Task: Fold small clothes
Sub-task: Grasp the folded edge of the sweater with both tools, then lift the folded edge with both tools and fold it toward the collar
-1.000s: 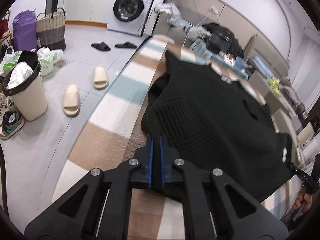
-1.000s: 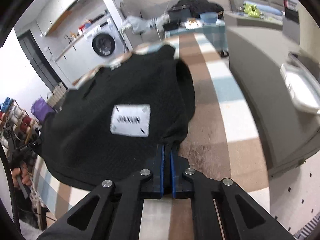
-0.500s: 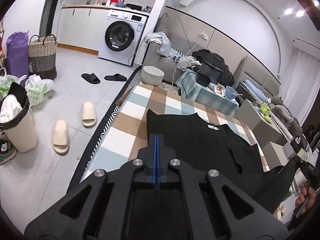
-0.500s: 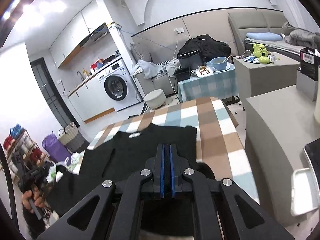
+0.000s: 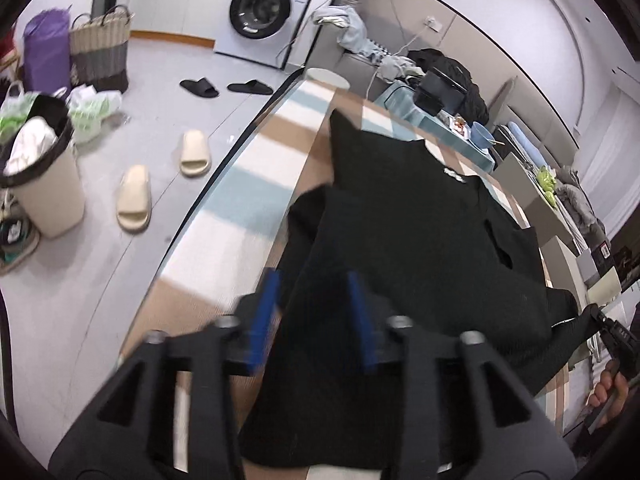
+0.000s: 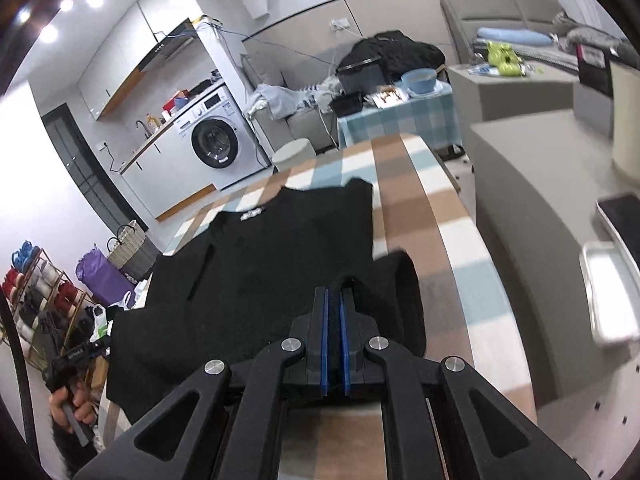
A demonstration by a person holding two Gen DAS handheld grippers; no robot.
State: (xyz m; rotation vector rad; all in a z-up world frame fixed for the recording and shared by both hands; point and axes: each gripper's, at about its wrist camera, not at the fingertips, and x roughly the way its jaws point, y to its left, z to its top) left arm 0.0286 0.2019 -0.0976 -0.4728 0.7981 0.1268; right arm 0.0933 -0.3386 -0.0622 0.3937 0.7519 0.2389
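A black knit sweater (image 5: 420, 220) lies spread on the checked table (image 5: 248, 200), its white neck label at the far end. My left gripper (image 5: 313, 278) hovers over the near left hem with its jaws opening. The cloth runs loosely between the blue pads (image 5: 264, 312) and over the right finger, with a gap beside the left pad. My right gripper (image 6: 334, 292) is shut on the sweater (image 6: 280, 260) at its near right edge, beside a rolled sleeve cuff (image 6: 404, 280). Each gripper shows in the other's view, held in a hand (image 5: 608, 392).
Left of the table, on the floor, are a lined bin (image 5: 44, 184), cream slippers (image 5: 136, 200), black slippers and a washing machine (image 5: 260, 12). A grey counter (image 6: 520, 184) with a white tray (image 6: 608, 292) runs along the table's right side (image 6: 416, 208).
Both grippers lifted the hem and brought it back down over the table. The left jaws went from shut on the cloth to parted. The right jaws stayed shut.
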